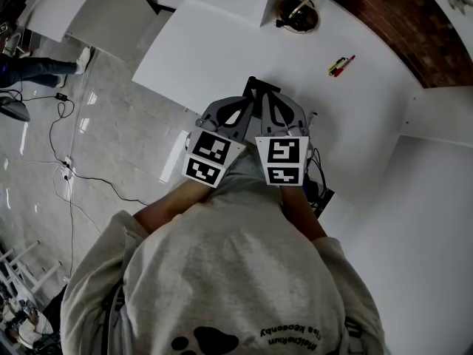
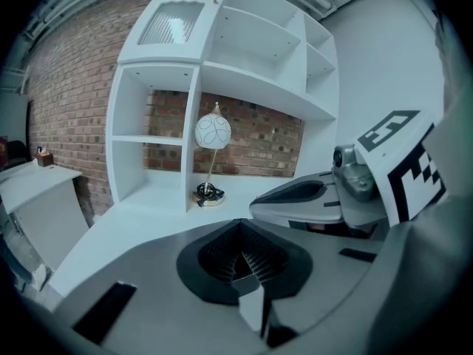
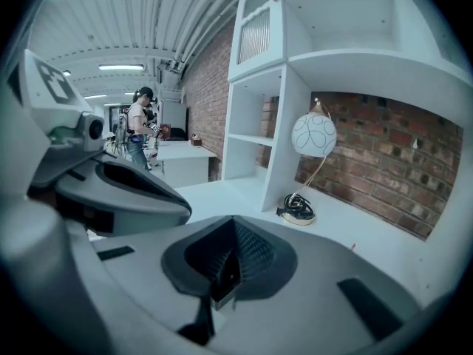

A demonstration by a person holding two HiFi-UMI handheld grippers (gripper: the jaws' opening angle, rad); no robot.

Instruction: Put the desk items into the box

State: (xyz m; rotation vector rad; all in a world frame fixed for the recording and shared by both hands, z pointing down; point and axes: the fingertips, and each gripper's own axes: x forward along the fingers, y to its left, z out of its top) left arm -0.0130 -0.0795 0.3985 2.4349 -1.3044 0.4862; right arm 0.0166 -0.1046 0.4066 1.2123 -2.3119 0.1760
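I hold both grippers side by side, low over the near edge of the white desk point(image 1: 222, 50). My left gripper point(image 1: 247, 97) and my right gripper point(image 1: 270, 95) are both shut with nothing between the jaws. In the left gripper view the left gripper point(image 2: 244, 262) has its ribbed pads pressed together, and so does the right gripper point(image 3: 225, 263) in its own view. Two markers, red and yellow point(image 1: 341, 66), lie on the desk far to the right, well beyond the grippers. No box shows in any view.
A round white lamp point(image 2: 213, 132) stands at the back of the desk by the shelf unit point(image 2: 222, 65), a coiled cable on its base point(image 1: 298, 13). Behind it runs a brick wall point(image 3: 384, 176). Cables trail on the floor point(image 1: 66, 165) at left. A person point(image 3: 137, 128) stands far off.
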